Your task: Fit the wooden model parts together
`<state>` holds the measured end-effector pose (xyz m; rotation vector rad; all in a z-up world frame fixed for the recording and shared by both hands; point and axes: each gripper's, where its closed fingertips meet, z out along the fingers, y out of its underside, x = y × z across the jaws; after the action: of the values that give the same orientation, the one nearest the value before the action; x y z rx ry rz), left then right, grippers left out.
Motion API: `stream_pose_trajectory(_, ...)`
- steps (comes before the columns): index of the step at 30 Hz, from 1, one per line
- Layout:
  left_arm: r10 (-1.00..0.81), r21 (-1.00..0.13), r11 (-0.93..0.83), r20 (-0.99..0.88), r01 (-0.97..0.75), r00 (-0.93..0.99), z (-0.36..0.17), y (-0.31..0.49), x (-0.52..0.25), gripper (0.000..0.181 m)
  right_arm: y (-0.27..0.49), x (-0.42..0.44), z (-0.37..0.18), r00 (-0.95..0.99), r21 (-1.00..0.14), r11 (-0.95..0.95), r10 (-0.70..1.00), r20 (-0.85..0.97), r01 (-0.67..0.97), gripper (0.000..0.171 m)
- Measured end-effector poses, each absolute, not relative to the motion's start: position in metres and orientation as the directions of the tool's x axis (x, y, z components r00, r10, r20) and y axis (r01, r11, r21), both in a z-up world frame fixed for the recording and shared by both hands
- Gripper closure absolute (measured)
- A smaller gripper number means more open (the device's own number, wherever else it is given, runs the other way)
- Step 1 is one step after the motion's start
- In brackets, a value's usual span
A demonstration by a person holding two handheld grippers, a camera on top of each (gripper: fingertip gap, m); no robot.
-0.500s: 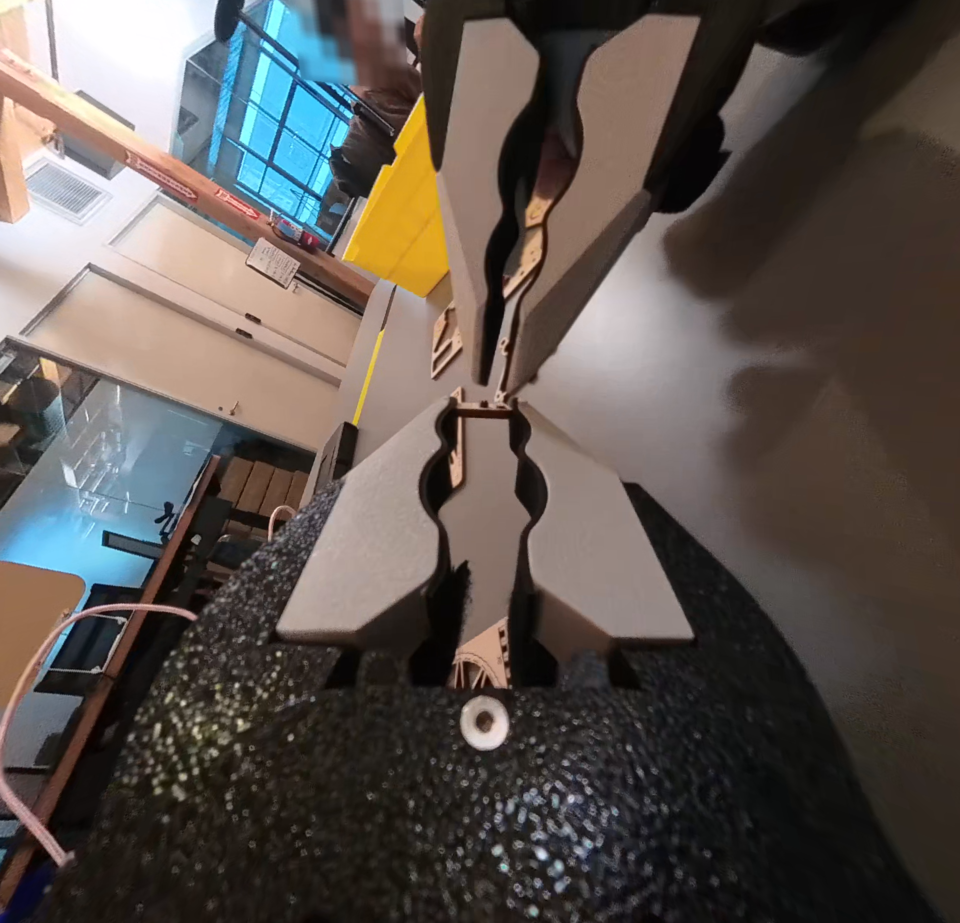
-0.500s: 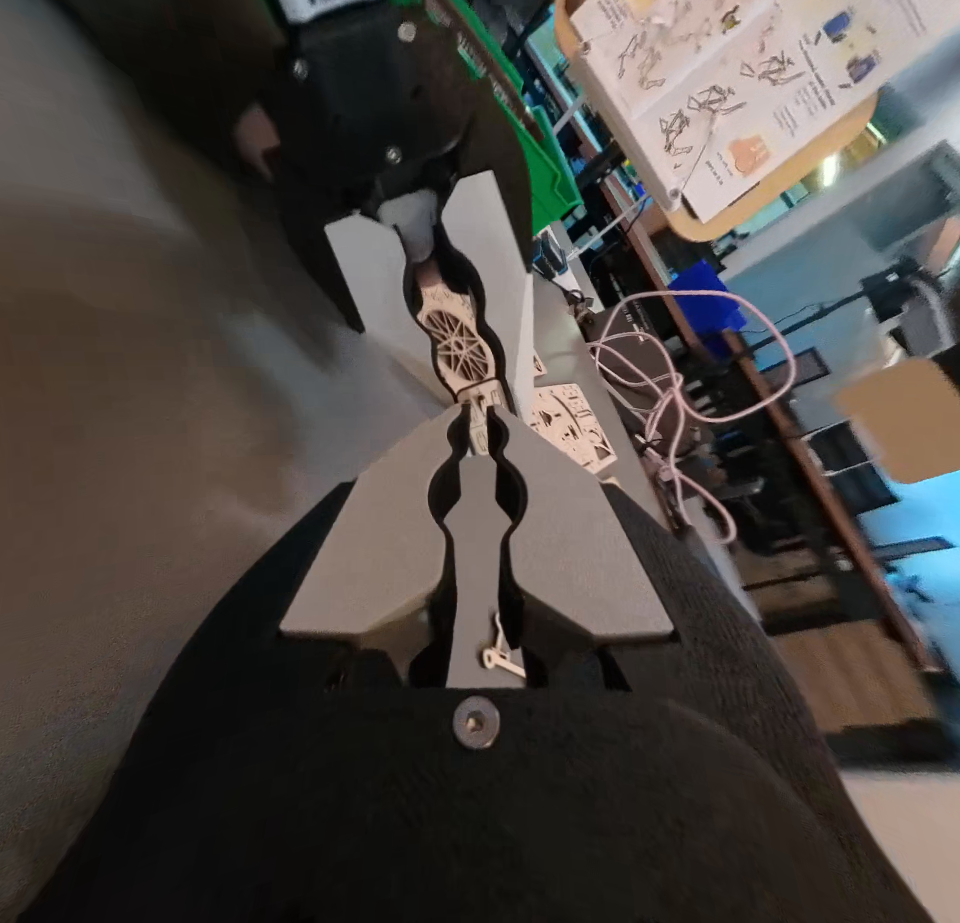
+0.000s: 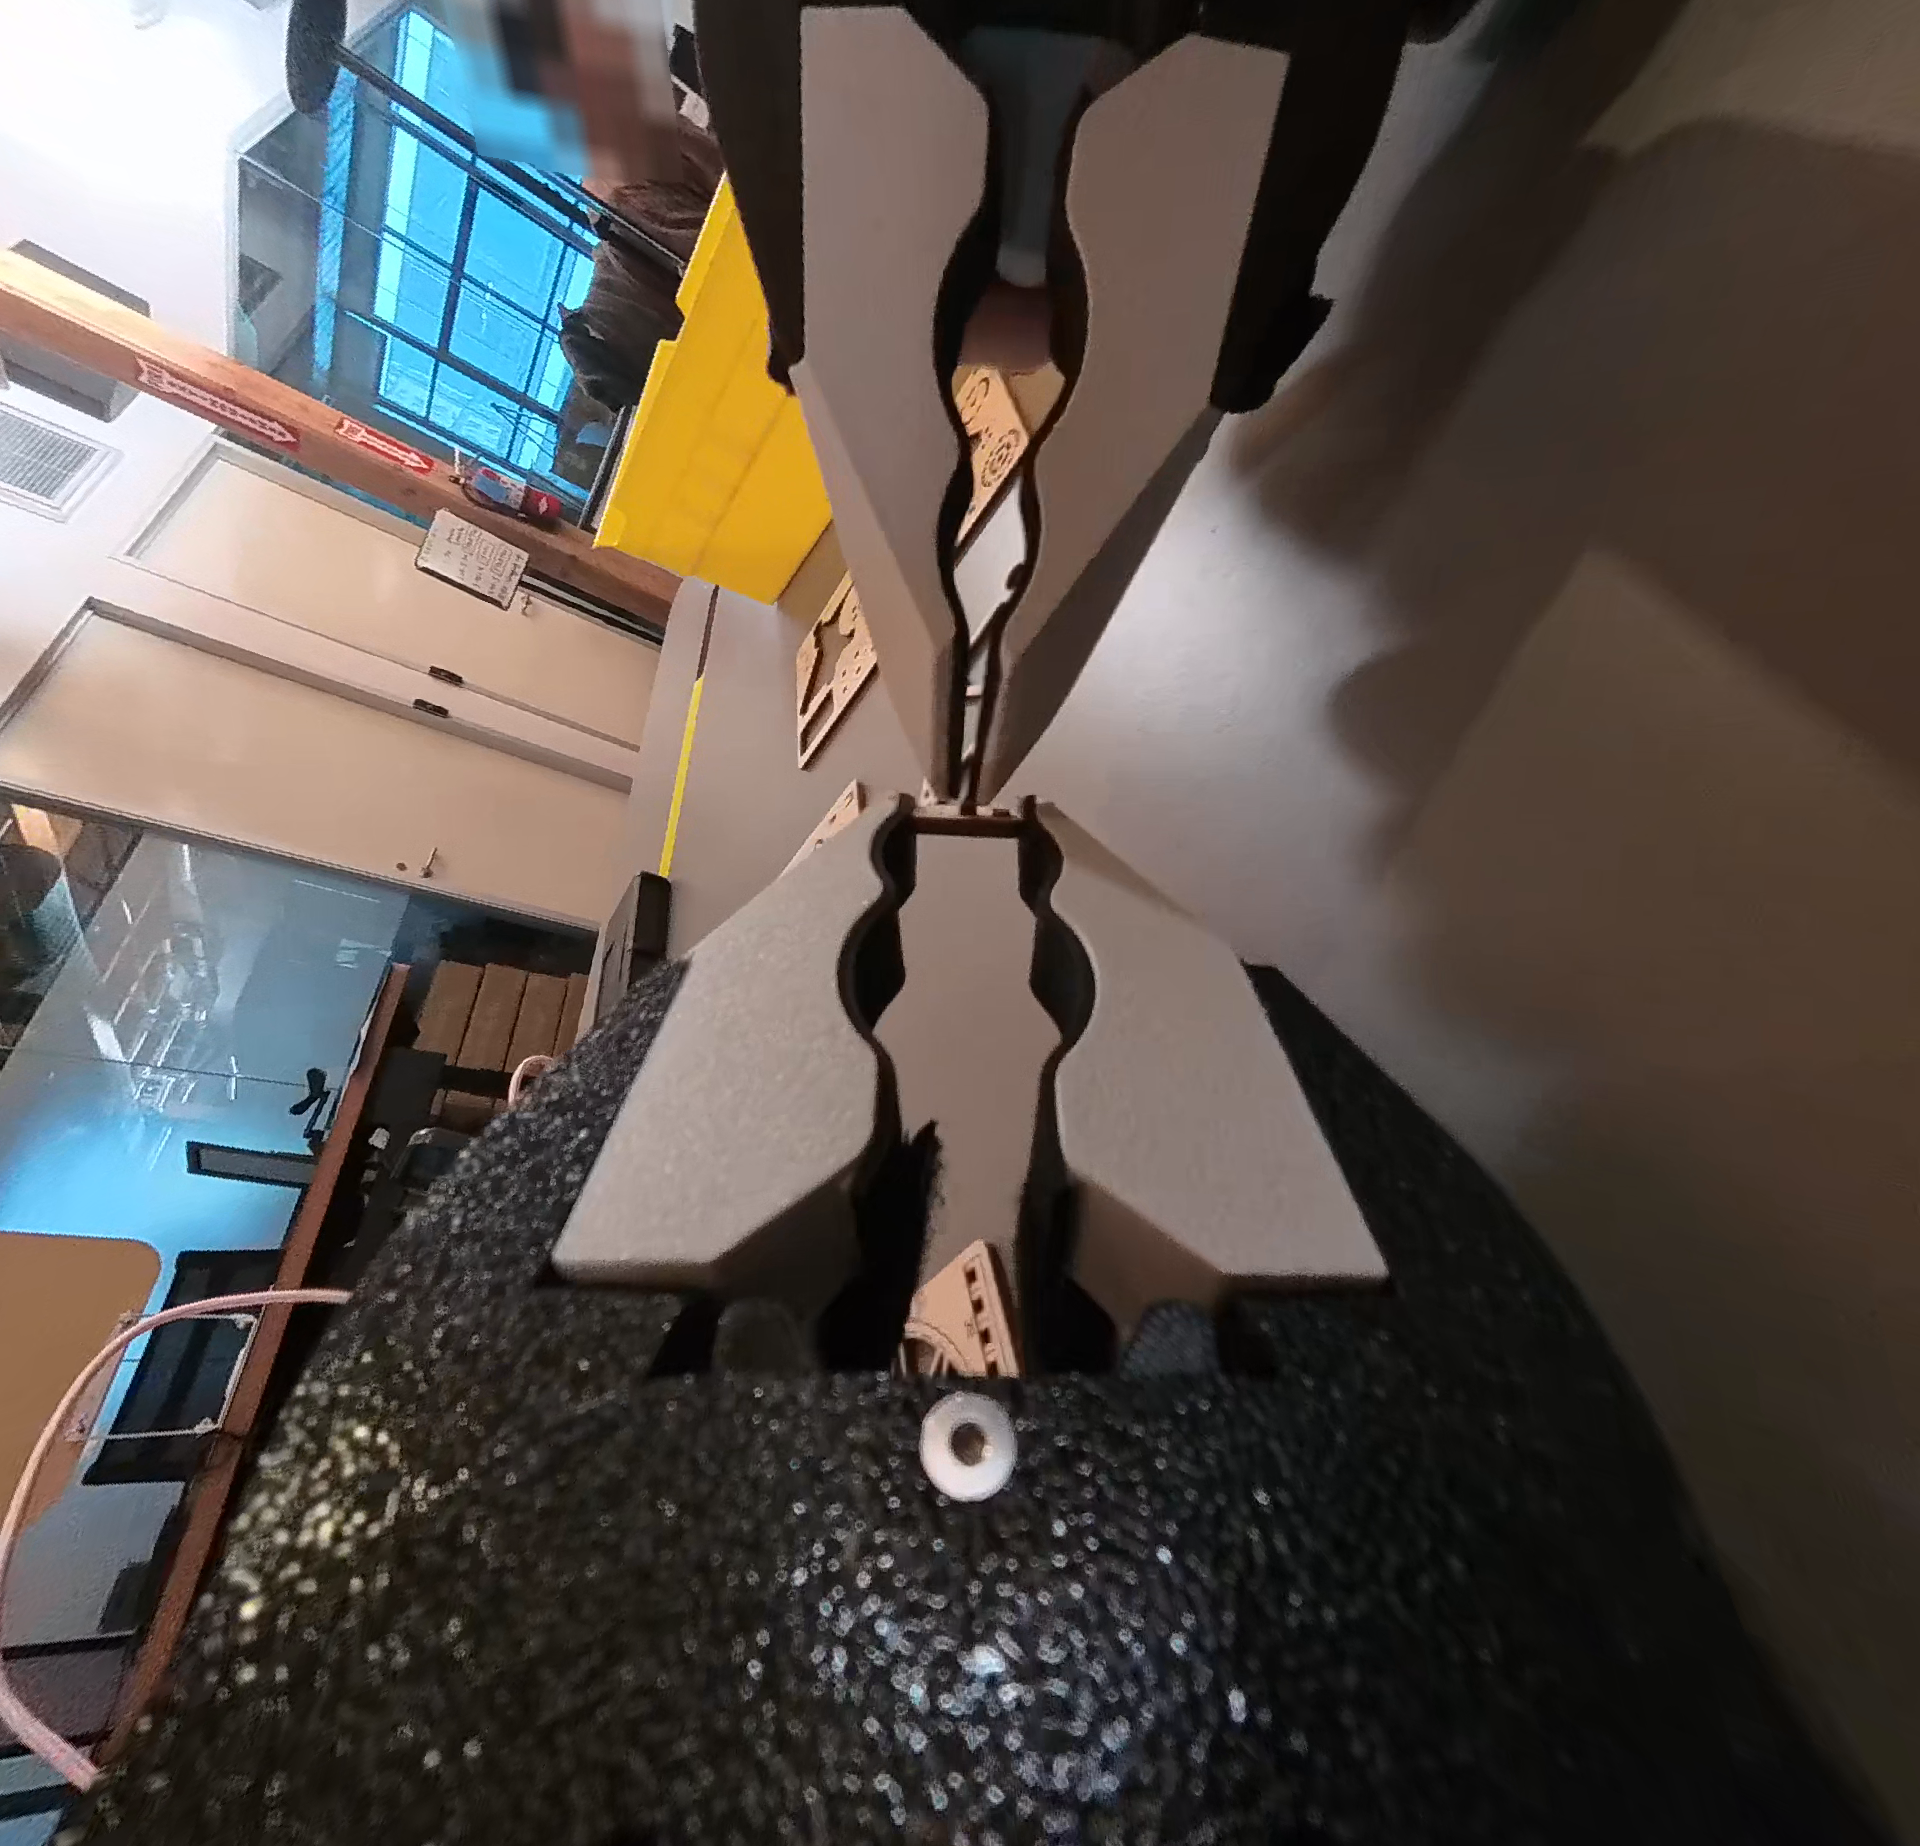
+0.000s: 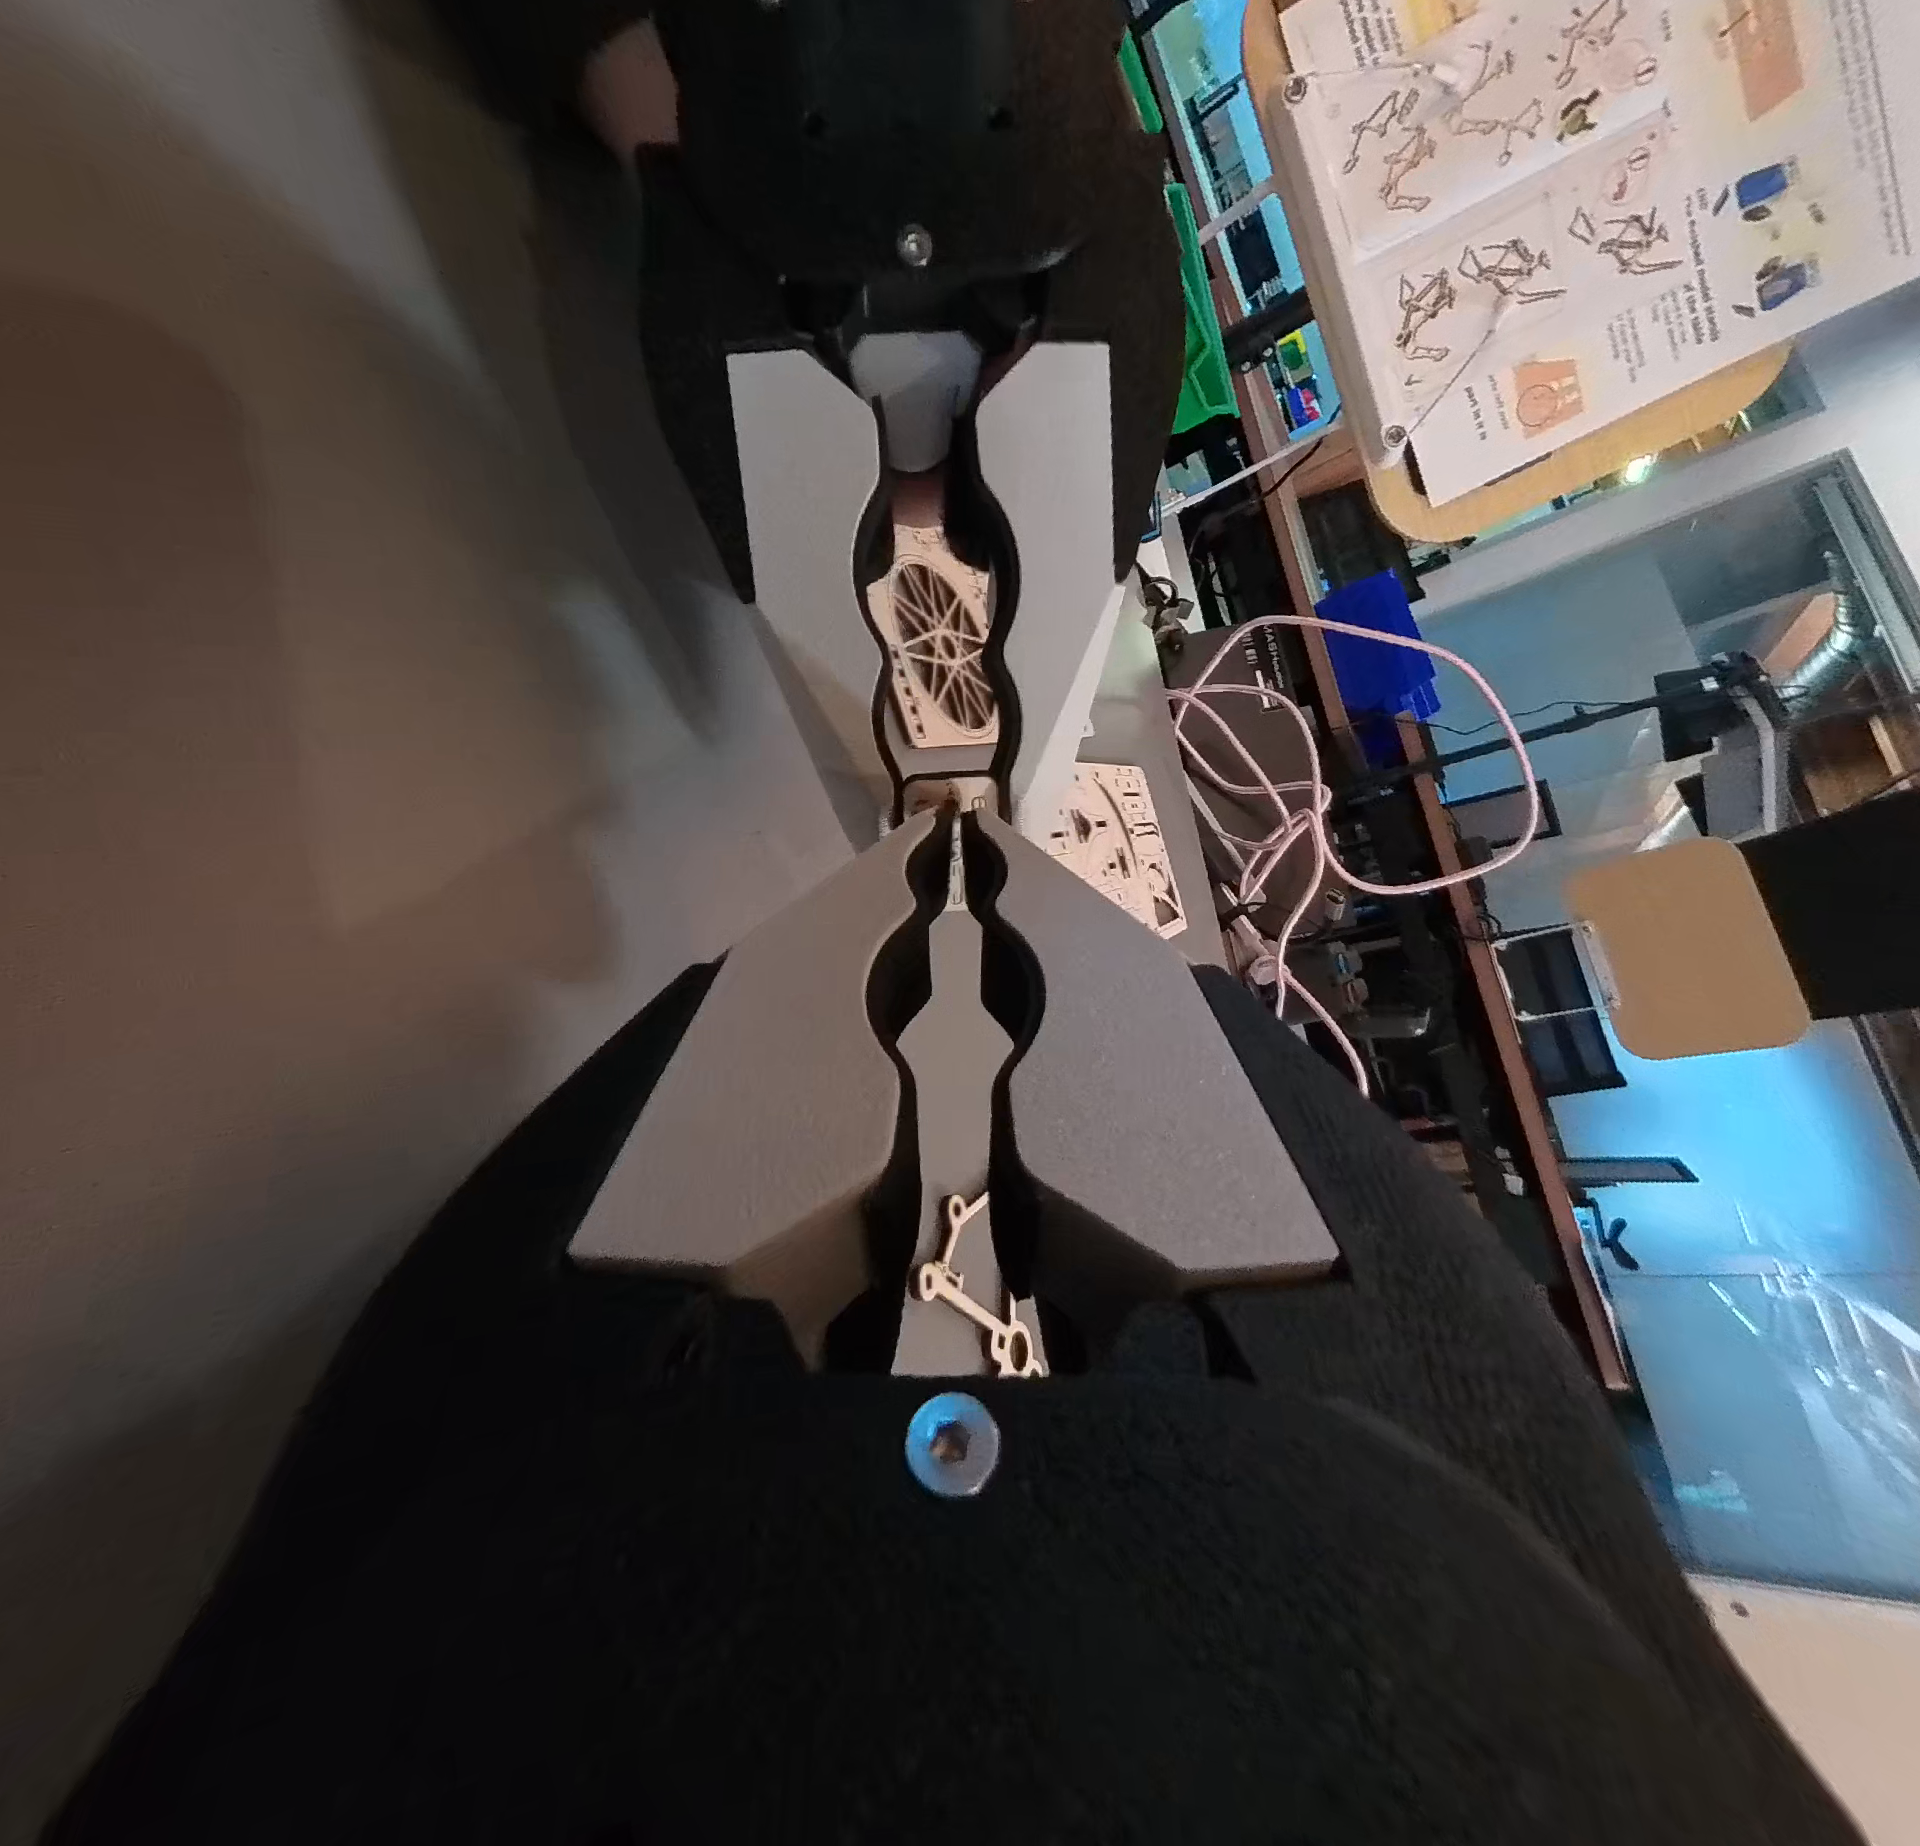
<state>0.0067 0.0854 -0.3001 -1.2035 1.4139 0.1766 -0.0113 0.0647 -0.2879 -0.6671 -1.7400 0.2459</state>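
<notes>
Tongs (image 3: 966, 822) tip-to-tip, parts apparently touching.

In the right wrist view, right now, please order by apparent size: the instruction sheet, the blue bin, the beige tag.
1. instruction sheet, clearly the largest.
2. beige tag.
3. blue bin, smallest as seen, though it stands farther back and is partly hidden, so its true size is uncertain.
</notes>
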Motion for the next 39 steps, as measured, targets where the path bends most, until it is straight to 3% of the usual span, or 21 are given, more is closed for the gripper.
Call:
stream_pose_trajectory(18, -0.597, -0.567, 0.451, -0.766, -0.690, 0.239, -0.3033, 0.0796, 0.0105, 0.164, 0.0561, -0.0101, -0.2894, -0.184, -0.563, 0.781, 0.616, 0.766, 0.271, 0.165)
stream_pose_trajectory(39, -0.644, -0.621, 0.407, -0.715, -0.670, 0.272, -0.3035, 0.0801, 0.0100, 0.163, 0.0593, -0.0099, -0.2894, -0.183, -0.564, 0.776, 0.621, 0.762, 0.282, 0.171)
